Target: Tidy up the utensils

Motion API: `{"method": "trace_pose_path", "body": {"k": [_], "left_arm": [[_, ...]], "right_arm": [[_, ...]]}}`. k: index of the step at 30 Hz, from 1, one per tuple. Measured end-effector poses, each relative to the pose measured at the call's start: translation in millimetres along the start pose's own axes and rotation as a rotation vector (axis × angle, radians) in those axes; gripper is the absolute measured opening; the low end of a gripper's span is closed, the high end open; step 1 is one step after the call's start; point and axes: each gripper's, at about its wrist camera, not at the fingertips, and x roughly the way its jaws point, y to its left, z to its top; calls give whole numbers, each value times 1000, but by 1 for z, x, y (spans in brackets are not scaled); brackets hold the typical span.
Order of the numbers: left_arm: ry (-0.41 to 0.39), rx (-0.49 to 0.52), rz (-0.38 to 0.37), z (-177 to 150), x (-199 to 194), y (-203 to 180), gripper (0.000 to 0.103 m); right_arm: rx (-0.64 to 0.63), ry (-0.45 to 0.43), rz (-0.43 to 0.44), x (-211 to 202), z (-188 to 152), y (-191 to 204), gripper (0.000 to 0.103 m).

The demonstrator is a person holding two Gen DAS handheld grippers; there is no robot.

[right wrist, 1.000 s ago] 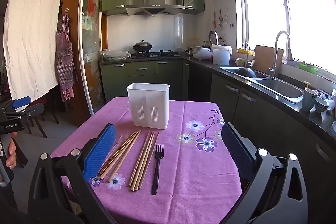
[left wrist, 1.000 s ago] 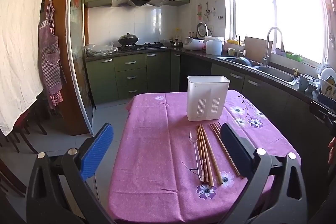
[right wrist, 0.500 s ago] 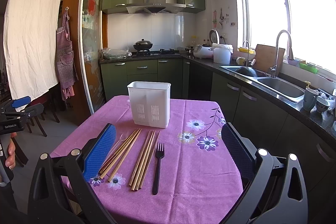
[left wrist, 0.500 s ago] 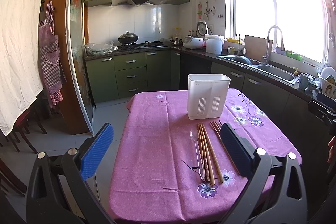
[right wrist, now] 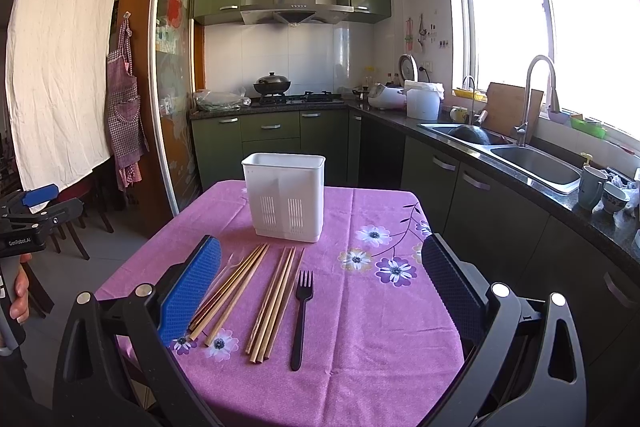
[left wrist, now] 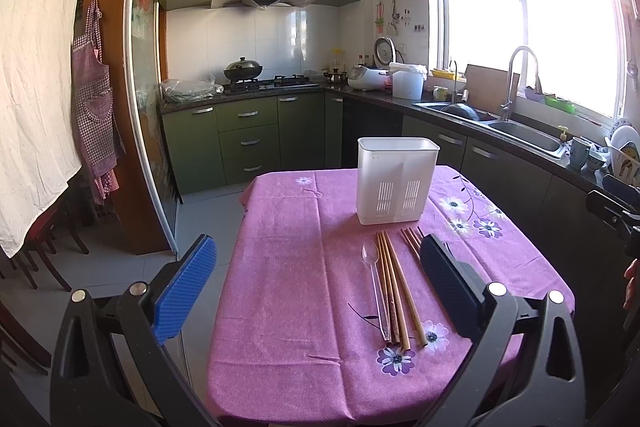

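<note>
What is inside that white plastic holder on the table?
Nothing pokes above the rim of the white holder; its walls hide the inside. The chopsticks, black fork and clear spoon lie on the tablecloth.

Home kitchen; green cabinets [right wrist: 270,143], range hood [right wrist: 294,1], wok on stove [right wrist: 272,84], steel sink [right wrist: 534,159], hanging apron [right wrist: 125,107]

Seen along the left gripper [left wrist: 318,271]: jaws spread wide, nothing between them, held above the near end of a table [left wrist: 304,267] under a purple flowered cloth. Farther back on the cloth, upright, a white slotted utensil holder [left wrist: 396,185]. In front of it, lying lengthwise: a clear plastic spoon [left wrist: 376,283], just beside it on the right a bundle of wooden chopsticks [left wrist: 396,287], then a second bundle of chopsticks [left wrist: 412,239], partly hidden behind the right finger. At the far right edge, part of the other gripper [left wrist: 616,207]. Beyond, green cabinets [left wrist: 248,139] and a sink [left wrist: 524,133] below the window.
</note>
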Motion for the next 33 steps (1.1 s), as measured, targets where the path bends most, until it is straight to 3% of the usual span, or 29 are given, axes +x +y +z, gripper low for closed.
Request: {"method": "trace_pose_path", "body": {"k": [33], "left_arm": [[12,2,5,-6,3,1,97]], "right_arm": [[0,17,4,7,-5,0,99]]}}
